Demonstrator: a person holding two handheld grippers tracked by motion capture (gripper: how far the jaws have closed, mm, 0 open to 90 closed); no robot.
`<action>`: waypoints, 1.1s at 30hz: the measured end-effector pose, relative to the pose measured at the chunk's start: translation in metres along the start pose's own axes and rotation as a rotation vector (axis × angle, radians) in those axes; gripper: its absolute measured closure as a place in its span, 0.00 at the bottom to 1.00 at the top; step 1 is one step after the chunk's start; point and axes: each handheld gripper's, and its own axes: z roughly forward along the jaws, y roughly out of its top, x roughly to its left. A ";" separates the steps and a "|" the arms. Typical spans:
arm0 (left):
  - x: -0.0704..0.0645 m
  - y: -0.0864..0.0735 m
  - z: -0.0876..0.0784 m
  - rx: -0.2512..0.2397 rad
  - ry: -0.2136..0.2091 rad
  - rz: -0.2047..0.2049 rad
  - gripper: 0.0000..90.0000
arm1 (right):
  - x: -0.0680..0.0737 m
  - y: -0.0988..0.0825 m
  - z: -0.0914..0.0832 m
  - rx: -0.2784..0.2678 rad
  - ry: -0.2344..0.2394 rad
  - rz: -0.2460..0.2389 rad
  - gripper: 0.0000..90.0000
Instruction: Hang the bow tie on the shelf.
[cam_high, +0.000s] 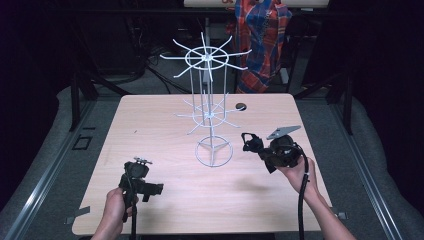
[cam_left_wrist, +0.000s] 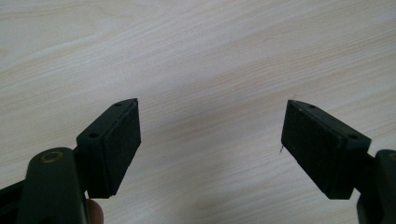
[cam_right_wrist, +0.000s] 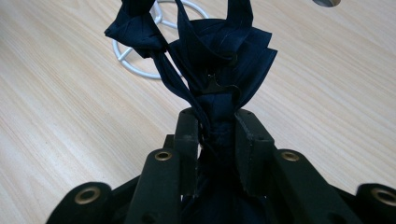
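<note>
Table (cam_high: 165, 210): pale wood-grain top, with a small dark round hole (cam_high: 241, 106) near its far edge.

Display rack (cam_high: 209, 107): white wire, upright, at the centre of the table toward the far side. It has a ring base (cam_high: 213, 152) on the wood, a central post, and two tiers of radiating hook arms, the upper tier wider. In the right gripper view part of the ring base shows beyond the cloth.

Left gripper (cam_high: 150, 189): held in the person's left hand (cam_high: 116, 205) at the near left, above bare wood. In the left gripper view its jaws stand spread wide with nothing between them; a fingertip shows at the bottom edge.

Right gripper (cam_high: 260, 150): held in the person's right hand (cam_high: 299, 172) at the right, just right of the rack's base, raised off the table, grey plate on top. Its jaws are pinched on a dark navy cloth item (cam_right_wrist: 219, 60).

Dark navy cloth item: gathered and folded, with a knotted strap or tie at its far left. It sticks out beyond the jaw tips toward the rack.

Background: plaid cloth (cam_high: 262, 40), red and blue, hangs beyond the far edge of the table.
</note>
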 end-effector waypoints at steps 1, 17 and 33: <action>0.000 0.000 0.000 0.000 0.000 0.000 0.22 | 0.000 0.000 -0.001 -0.004 0.004 0.001 0.81; 0.000 -0.001 0.000 0.006 0.011 -0.013 0.22 | 0.003 0.002 -0.013 -0.050 0.003 0.018 0.81; -0.001 -0.001 0.001 0.006 0.008 -0.008 0.22 | 0.005 0.008 -0.025 -0.083 -0.007 -0.001 0.81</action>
